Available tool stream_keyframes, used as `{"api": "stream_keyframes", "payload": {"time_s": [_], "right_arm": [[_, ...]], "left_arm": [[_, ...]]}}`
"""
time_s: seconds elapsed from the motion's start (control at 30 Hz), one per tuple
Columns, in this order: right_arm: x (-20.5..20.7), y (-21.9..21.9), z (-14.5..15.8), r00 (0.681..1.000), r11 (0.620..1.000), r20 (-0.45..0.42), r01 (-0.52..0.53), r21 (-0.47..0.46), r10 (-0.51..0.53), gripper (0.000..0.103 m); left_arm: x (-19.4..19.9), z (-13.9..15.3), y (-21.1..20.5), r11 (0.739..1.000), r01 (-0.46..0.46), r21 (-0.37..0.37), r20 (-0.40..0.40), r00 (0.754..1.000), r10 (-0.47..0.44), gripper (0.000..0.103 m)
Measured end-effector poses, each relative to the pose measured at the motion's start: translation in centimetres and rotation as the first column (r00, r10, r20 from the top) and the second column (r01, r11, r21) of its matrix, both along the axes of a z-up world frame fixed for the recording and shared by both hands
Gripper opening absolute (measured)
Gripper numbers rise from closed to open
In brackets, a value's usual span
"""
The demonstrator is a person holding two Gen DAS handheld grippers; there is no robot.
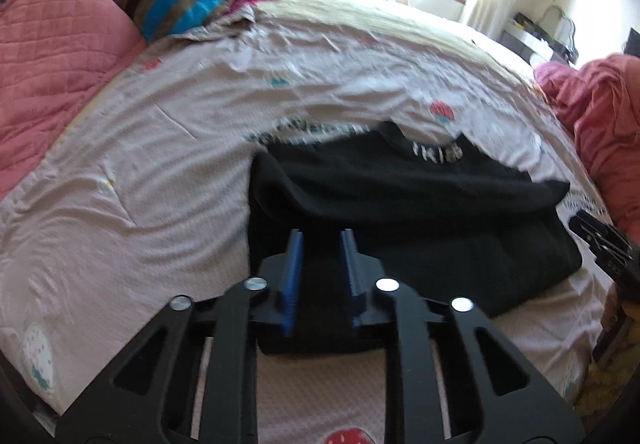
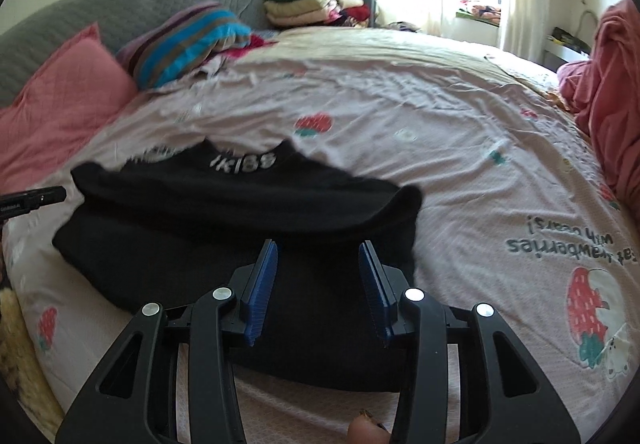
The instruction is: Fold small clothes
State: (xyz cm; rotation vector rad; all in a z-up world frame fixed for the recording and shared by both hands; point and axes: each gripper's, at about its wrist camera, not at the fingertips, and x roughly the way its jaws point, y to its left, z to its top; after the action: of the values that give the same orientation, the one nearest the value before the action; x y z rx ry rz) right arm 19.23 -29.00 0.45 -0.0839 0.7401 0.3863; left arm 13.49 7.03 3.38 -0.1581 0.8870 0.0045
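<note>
Although the black garment [image 2: 240,244] already lies doubled over on the bed [image 2: 440,115], its lettered collar edge turned back toward the pink pillow [image 2: 60,111], the fold looks only partly done. Neither tool grips cloth: the left tool [image 1: 322,240] hovers over the garment's near edge with its pads narrowly apart, the right tool [image 2: 318,250] with pads wider apart. Another fold and squaring probably remain.

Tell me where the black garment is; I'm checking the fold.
The black garment lies partly folded on the strawberry sheet, just ahead of both grippers in both views, with the pink pillow beyond it to the left.
</note>
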Motion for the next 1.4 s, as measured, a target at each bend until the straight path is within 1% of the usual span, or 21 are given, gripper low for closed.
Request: {"api": "stream_keyframes", "payload": {"time_s": [0.17, 0.3, 0.37, 0.5, 0.63, 0.73, 0.77, 0.83, 0.9, 0.97, 1.0, 1.03, 1.07, 1.1, 1.13, 1.23, 1.27, 1.3, 1.33, 1.37, 1.4], "right_arm": [[1.0, 1.8, -2.2, 0.998, 0.998, -0.055, -0.022, -0.060, 0.019, 0.040], [3.0, 2.3, -3.8, 0.996, 0.996, -0.089, -0.007, -0.085, -0.001, 0.040], [4.2, 2.5, -4.3, 0.995, 0.997, -0.100, 0.000, -0.077, -0.008, 0.040], [6.5, 2.7, -4.3, 0.995, 0.998, -0.100, 0.019, -0.058, -0.025, 0.040], [8.6, 2.6, -3.8, 0.994, 0.998, -0.092, 0.060, -0.038, -0.063, 0.040], [9.9, 2.1, -3.5, 0.991, 0.995, -0.093, 0.093, -0.021, -0.095, 0.040], [10.1, 1.8, -3.4, 0.990, 0.995, -0.093, 0.103, -0.014, -0.104, 0.040], [10.6, 1.2, -3.1, 0.988, 0.992, -0.084, 0.128, -0.008, -0.129, 0.040], [11.0, 0.5, -2.9, 0.986, 0.988, -0.070, 0.153, -0.013, -0.153, 0.041], [11.4, -0.1, -2.8, 0.982, 0.985, -0.070, 0.173, -0.014, -0.173, 0.041], [11.8, -0.5, -2.9, 0.981, 0.984, -0.077, 0.179, -0.014, -0.180, 0.042], [12.1, -0.7, -3.1, 0.980, 0.984, -0.088, 0.179, -0.017, -0.180, 0.044], [12.5, -0.8, -3.3, 0.978, 0.984, -0.104, 0.179, -0.024, -0.180, 0.051], [12.7, -0.8, -3.5, 0.976, 0.983, -0.112, 0.182, -0.030, -0.184, 0.060], [13.0, -0.9, -3.8, 0.975, 0.982, -0.125, 0.183, -0.036, -0.186, 0.062], [13.6, -1.0, -4.5, 0.971, 0.983, -0.159, 0.180, -0.021, -0.181, 0.062], [13.7, -1.2, -4.8, 0.968, 0.983, -0.172, 0.183, -0.006, -0.182, 0.060], [13.7, -1.4, -5.0, 0.967, 0.982, -0.181, 0.188, 0.018, -0.181, 0.046], [13.6, -1.6, -5.1, 0.966, 0.982, -0.187, 0.187, 0.038, -0.177, 0.037], [13.4, -1.7, -5.0, 0.967, 0.980, -0.182, 0.192, 0.047, -0.180, 0.026], [13.2, -1.8, -4.7, 0.968, 0.979, -0.166, 0.197, 0.052, -0.186, 0.018]], "left_arm": [[0.8, -2.9, -0.6, 1.000, 0.011, 0.015, -0.069, 0.998, -0.010, 0.011], [2.0, -4.2, -0.5, 1.000, 0.010, 0.026, -0.091, 0.996, -0.008, 0.011], [2.7, -4.3, -0.4, 1.000, 0.005, 0.027, -0.089, 0.996, -0.002, 0.011], [4.5, -4.4, 0.0, 1.000, -0.009, 0.027, -0.090, 0.996, 0.012, 0.011], [6.6, -4.5, 0.8, 1.000, -0.028, -0.003, -0.101, 0.995, 0.027, 0.013], [7.9, -4.0, 1.8, 0.998, -0.059, -0.017, -0.094, 0.994, 0.057, 0.019], [8.1, -3.8, 2.1, 0.997, -0.069, -0.018, -0.090, 0.994, 0.068, 0.022], [8.4, -3.5, 2.9, 0.996, -0.090, -0.023, -0.080, 0.993, 0.088, 0.024], [8.4, -3.4, 4.0, 0.992, -0.122, -0.030, -0.071, 0.990, 0.119, 0.029], [8.3, -3.5, 5.1, 0.987, -0.157, -0.044, -0.071, 0.986, 0.154, 0.037], [8.3, -3.6, 5.5, 0.985, -0.169, -0.046, -0.073, 0.984, 0.165, 0.039], [8.2, -3.8, 5.8, 0.982, -0.182, -0.049, -0.078, 0.981, 0.178, 0.042], [8.3, -4.1, 6.2, 0.980, -0.190, -0.061, -0.091, 0.979, 0.185, 0.046], [8.4, -4.3, 6.4, 0.979, -0.193, -0.070, -0.099, 0.978, 0.186, 0.047], [8.4, -4.5, 6.5, 0.978, -0.193, -0.077, -0.105, 0.977, 0.185, 0.048], [8.9, -5.2, 6.2, 0.979, -0.180, -0.096, -0.121, 0.978, 0.168, 0.048], [9.1, -5.5, 6.0, 0.979, -0.173, -0.107, -0.124, 0.979, 0.159, 0.048], [9.2, -5.6, 5.9, 0.979, -0.171, -0.110, -0.122, 0.980, 0.157, 0.047], [9.1, -5.7, 5.6, 0.980, -0.168, -0.108, -0.117, 0.981, 0.155, 0.035], [9.2, -5.8, 5.4, 0.981, -0.159, -0.114, -0.113, 0.983, 0.146, 0.014], [9.2, -5.7, 5.3, 0.981, -0.156, -0.116, -0.107, 0.984, 0.144, 0.008]]}}
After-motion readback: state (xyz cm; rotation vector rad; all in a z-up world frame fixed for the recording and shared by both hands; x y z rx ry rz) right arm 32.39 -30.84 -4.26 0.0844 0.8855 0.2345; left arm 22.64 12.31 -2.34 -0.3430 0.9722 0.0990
